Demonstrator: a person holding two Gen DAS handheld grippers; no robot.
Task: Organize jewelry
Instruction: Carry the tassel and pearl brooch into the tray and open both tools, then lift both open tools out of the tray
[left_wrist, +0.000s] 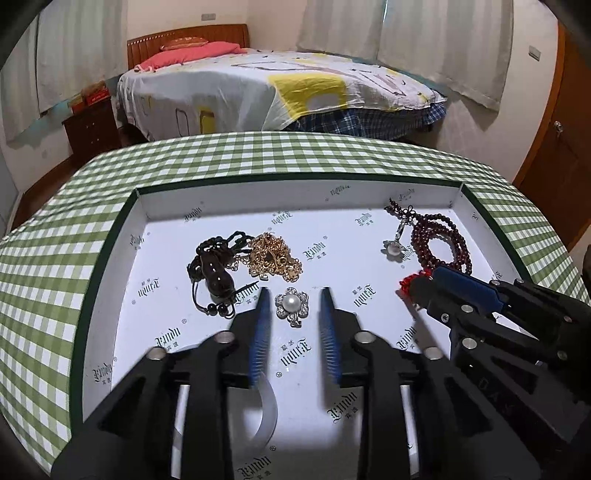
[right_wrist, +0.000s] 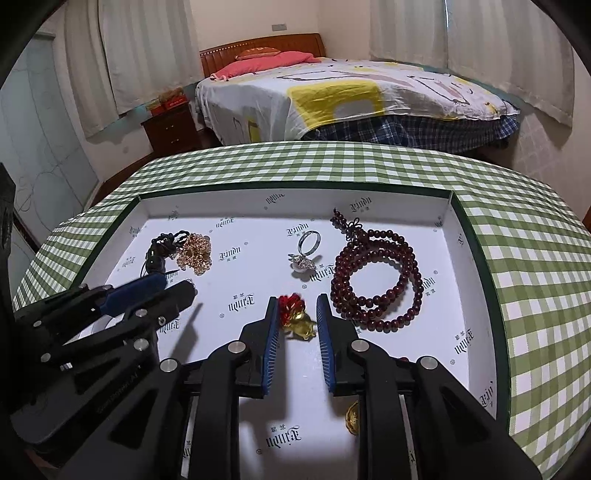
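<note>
A white tray (left_wrist: 295, 192) with a dark green rim lies on a green checked cloth. My left gripper (left_wrist: 294, 295) is open; a pearl flower brooch (left_wrist: 291, 304) lies on the tray floor between its blue pads, clear of both. My right gripper (right_wrist: 297, 300) is shut on a red-knotted gold charm (right_wrist: 297, 319), which fills the gap between its pads low over the tray. From the left wrist view the right gripper (left_wrist: 413, 290) shows at the right with the red knot (left_wrist: 406, 283) at its tip. The left gripper (right_wrist: 177, 284) also shows in the right wrist view.
In the tray lie a gold chain pile (left_wrist: 271, 254), a black cord pendant (left_wrist: 216, 273), dark red prayer beads (right_wrist: 376, 280), a silver flower ring (right_wrist: 306, 254) and a gold piece (right_wrist: 354, 413) under my right gripper. A bed (right_wrist: 351, 96) stands beyond the table.
</note>
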